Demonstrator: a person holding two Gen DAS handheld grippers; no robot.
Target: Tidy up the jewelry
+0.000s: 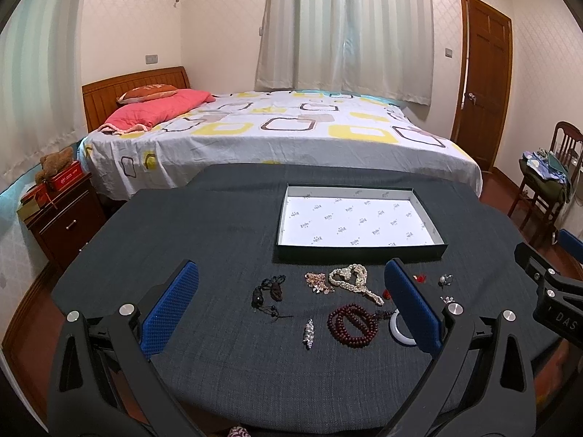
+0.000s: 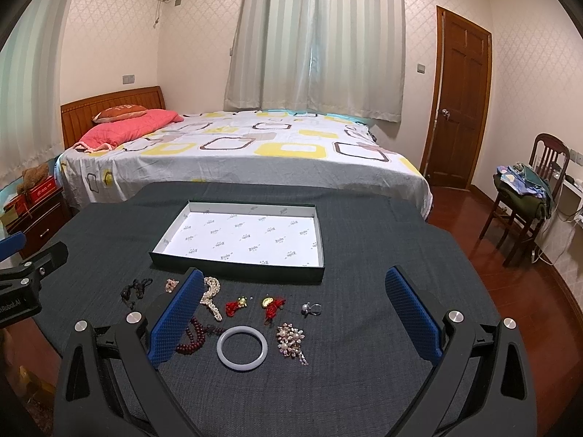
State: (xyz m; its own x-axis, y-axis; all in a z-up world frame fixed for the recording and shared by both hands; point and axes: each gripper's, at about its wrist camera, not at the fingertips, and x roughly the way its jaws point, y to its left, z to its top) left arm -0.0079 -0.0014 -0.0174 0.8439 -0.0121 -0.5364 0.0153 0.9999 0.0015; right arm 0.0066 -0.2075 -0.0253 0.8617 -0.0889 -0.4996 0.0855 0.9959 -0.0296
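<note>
Several jewelry pieces lie on a dark cloth table in front of an empty white-lined box point(image 1: 433, 229) point(image 2: 320, 233). In the left wrist view: a black cord piece point(image 1: 267, 293), a silver brooch point(image 1: 309, 333), a pearl string point(image 1: 351, 278), dark red beads point(image 1: 351, 324). In the right wrist view: a white bangle point(image 2: 242, 347), a pearl brooch point(image 2: 290, 338), two red charms point(image 2: 235, 306) point(image 2: 273, 306), a silver ring point(image 2: 311, 308). My left gripper point(image 1: 291, 291) is open and empty above the pieces. My right gripper point(image 2: 294, 298) is open and empty too.
A bed point(image 1: 277, 134) stands just behind the table point(image 1: 204, 225). A nightstand point(image 1: 62, 218) is at the left, a chair with clothes point(image 2: 524, 189) and a door point(image 2: 459, 98) at the right. The right gripper's body shows at the left wrist view's right edge point(image 1: 554, 291).
</note>
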